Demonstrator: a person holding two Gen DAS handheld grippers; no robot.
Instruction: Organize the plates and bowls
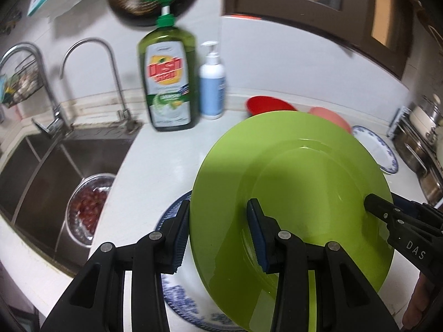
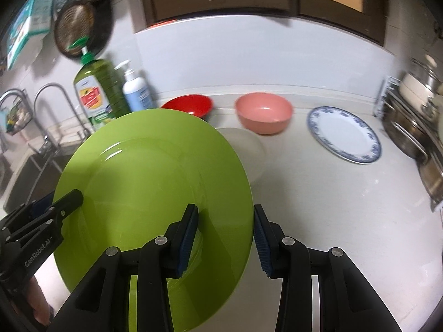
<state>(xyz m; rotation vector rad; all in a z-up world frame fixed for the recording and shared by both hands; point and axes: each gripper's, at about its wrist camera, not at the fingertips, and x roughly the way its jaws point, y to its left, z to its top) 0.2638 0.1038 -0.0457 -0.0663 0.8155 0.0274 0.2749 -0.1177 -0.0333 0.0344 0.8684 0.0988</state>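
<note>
I have the green plate (image 1: 290, 193) pinched at opposite rims by left gripper (image 1: 218, 238) and right gripper (image 2: 225, 238), aloft above the blue-rimmed plate (image 1: 177, 290); stacking step; next, lower level toward 6 o'clock on the desk (image 2: 332, 207)

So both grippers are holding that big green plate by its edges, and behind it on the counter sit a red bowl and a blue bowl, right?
Nearly. The left gripper and right gripper do straddle opposite edges of the round lime-green plate, and the red bowl is there. The second bowl is pink, not blue, as the right wrist view shows.
</note>
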